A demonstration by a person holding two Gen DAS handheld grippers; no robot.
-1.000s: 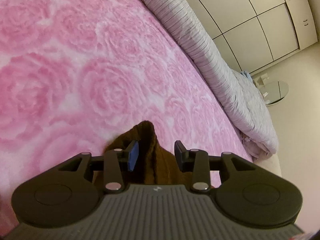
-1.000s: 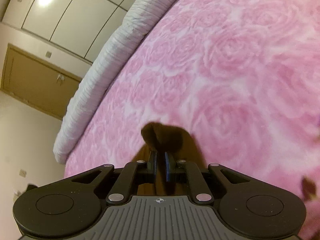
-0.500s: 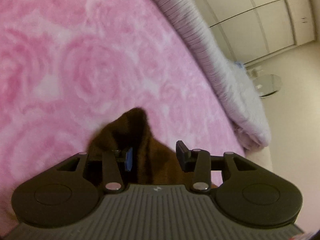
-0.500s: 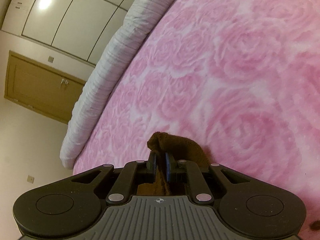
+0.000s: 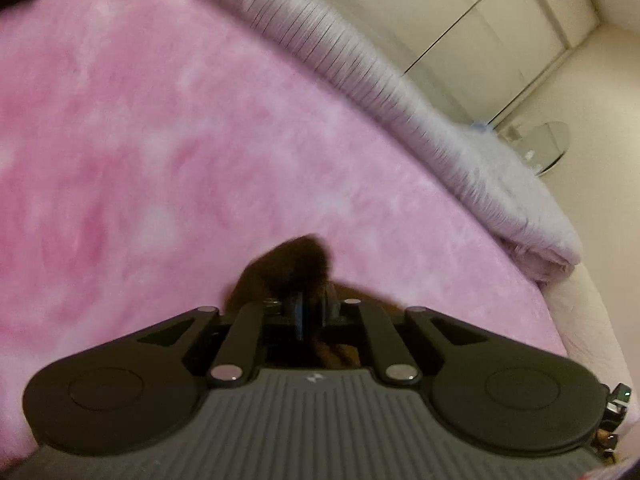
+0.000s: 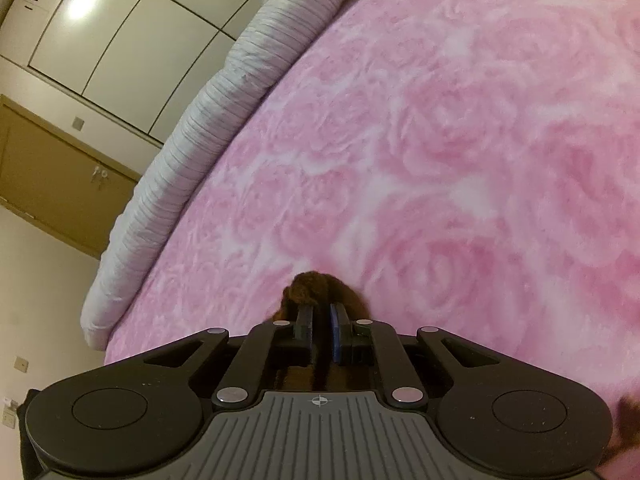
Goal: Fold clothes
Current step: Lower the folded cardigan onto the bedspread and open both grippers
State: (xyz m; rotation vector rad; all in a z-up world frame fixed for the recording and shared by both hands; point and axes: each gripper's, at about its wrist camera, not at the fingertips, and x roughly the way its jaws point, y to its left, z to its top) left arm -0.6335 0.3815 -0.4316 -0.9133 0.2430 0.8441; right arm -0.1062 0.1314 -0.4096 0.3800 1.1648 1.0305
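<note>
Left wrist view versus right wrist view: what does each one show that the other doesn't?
Only the left wrist view: the round glass table on the floor, and the left gripper, jaws closing on the brown garment. Only the right wrist view: the wooden cabinet, and the right gripper clamped on brown cloth. Both: pink rose blanket, striped duvet roll, white wardrobe doors.

A pink rose-patterned blanket [image 6: 460, 140] is covering the bed, with a striped grey quilt [image 6: 208, 120] lying rolled along its edge. White wardrobe panels [image 6: 120, 28] are reflecting a ceiling light beside a wooden door [image 6: 48, 184]; a round glass table [image 5: 554, 146] is standing on the pale floor.
</note>
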